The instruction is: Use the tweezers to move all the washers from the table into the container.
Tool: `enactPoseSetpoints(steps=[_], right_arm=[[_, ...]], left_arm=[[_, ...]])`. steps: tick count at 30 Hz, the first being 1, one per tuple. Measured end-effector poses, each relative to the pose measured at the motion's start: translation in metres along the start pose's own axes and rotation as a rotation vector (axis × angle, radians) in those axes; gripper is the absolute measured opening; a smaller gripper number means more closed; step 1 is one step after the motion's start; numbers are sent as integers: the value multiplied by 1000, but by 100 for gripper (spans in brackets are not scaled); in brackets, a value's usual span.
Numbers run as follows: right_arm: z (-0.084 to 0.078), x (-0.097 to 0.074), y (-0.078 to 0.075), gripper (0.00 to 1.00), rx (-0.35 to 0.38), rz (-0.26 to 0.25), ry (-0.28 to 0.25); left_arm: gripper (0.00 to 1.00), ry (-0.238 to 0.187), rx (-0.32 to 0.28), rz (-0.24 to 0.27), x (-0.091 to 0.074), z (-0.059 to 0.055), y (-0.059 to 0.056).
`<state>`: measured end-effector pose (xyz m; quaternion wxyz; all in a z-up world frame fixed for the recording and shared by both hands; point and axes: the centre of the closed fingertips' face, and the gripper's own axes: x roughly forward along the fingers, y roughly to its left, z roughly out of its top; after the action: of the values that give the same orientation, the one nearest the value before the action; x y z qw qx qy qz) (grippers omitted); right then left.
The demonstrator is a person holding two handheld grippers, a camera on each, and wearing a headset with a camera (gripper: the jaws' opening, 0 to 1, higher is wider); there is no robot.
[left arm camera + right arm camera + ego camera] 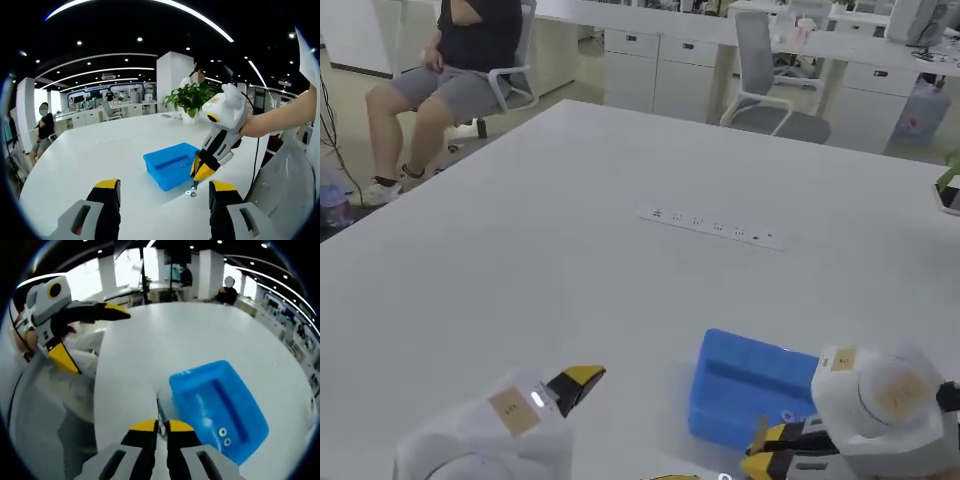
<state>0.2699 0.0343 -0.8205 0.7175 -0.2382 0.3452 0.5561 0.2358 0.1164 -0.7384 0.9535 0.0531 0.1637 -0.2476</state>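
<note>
The task looks partly done. In the right gripper view two washers lie inside the blue container, which sits just ahead and to the right of the right gripper. Its fingers are pressed together on the tweezers, whose thin tip reaches forward along the container's near wall.

In the left gripper view, at least one loose washer, perhaps two, lies on the worktop right under the tweezer tip, just outside the container. So there is at least one more pickup to make.

The left gripper holds nothing. Its fingers stand wide apart, with the container ahead of them and between them.

The loose pieces are too small to count, and I cannot tell whether the tweezer tip already pinches one or only touches down beside it. In the head view the bottom edge cuts off the tweezer tip and the spot beneath it, so any other washers near the person's side cannot be checked.
</note>
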Motion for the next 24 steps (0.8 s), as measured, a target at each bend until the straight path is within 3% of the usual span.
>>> enactPoseSetpoints(steps=[6,9,17,24], right_arm=[[2,-11,-7,3,167,-60,-106],[6,-22,-11,3,228,-54,-147],[20,-47,-19,3,287,-71,-210],[37,-63,-30,3,273,-86,-244]], left_arm=[[73,3,2,-4,0,-1,-1],[73,6,4,-7,1,-1,-1],[72,9,7,-13,1,-2,-2],[72,6,4,-15,1,-1,-2]])
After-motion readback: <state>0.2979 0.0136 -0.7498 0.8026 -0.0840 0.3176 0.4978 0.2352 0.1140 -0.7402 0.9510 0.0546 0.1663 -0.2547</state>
